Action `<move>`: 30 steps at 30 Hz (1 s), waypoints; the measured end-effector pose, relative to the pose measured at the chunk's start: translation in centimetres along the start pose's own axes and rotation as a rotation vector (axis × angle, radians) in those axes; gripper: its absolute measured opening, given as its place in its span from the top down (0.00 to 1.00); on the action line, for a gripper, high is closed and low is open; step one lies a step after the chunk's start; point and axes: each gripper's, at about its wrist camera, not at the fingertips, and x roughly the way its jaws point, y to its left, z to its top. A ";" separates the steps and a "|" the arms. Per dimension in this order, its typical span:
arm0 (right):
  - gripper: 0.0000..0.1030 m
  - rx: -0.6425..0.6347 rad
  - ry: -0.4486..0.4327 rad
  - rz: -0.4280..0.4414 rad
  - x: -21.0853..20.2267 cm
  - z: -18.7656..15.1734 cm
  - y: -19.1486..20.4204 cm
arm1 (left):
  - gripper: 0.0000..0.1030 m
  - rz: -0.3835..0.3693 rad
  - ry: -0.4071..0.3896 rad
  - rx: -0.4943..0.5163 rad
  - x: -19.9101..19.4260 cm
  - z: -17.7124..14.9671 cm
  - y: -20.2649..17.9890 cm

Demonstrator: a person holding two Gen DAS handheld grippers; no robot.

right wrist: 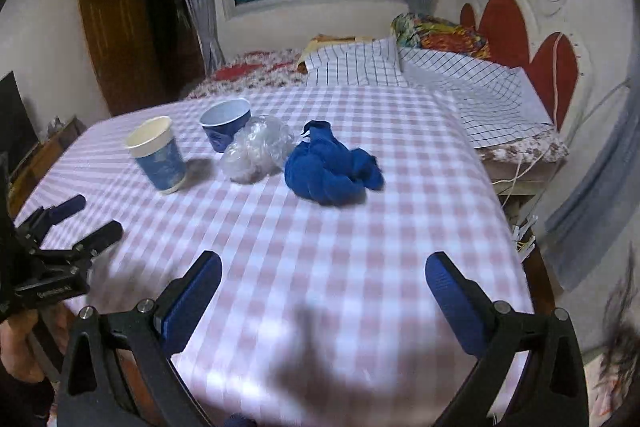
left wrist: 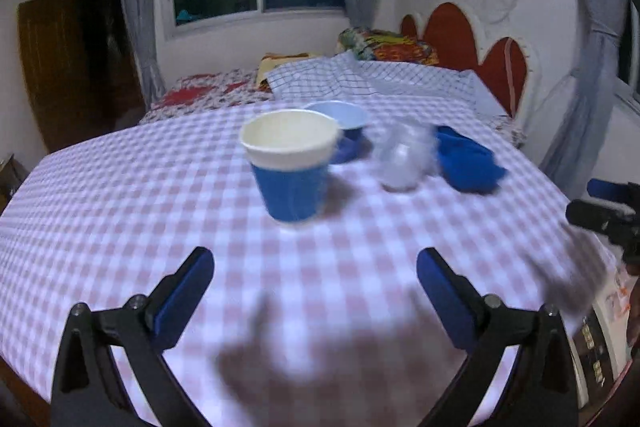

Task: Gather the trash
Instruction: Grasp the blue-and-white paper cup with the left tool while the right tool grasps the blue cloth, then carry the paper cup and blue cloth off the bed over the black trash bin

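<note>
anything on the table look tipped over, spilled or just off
No spill shows. The blue bowl sits tilted toward the crumpled clear plastic beside it. The paper cup stands upright, and the blue cloth lies bunched in a heap. Both grippers, left and right, are open and empty.

- Two paper cups on the table (right wrist: pixel 360 227): one upright cup (right wrist: pixel 157 155) with a white rim and blue body, toward the left edge, and a second blue cup (right wrist: pixel 226 125) tipped on its side just behind it.
- One crumpled clear plastic bag (right wrist: pixel 258 149), touching the tipped cup.
- One bunched blue cloth (right wrist: pixel 332 165), just right of the bag, near the middle of the table.
- One checked tablecloth covering the table.
- Two grippers: the left gripper (left wrist: pixel 316 267) and the right gripper (right wrist: pixel 324 271), each with two blue-padded fingers spread apart above the near edge.
</note>
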 end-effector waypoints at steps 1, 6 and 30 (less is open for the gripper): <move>0.00 -0.012 0.012 -0.007 0.8 0.5 0.0 | 0.05 -0.005 0.000 -0.004 0.7 0.5 0.2; 0.04 -0.043 0.069 -0.043 5.5 2.5 0.3 | 0.08 0.033 0.025 -0.003 4.1 1.9 0.3; 0.58 -0.042 0.136 0.009 12.1 4.7 0.1 | 0.39 0.050 0.063 0.081 8.5 4.6 -1.9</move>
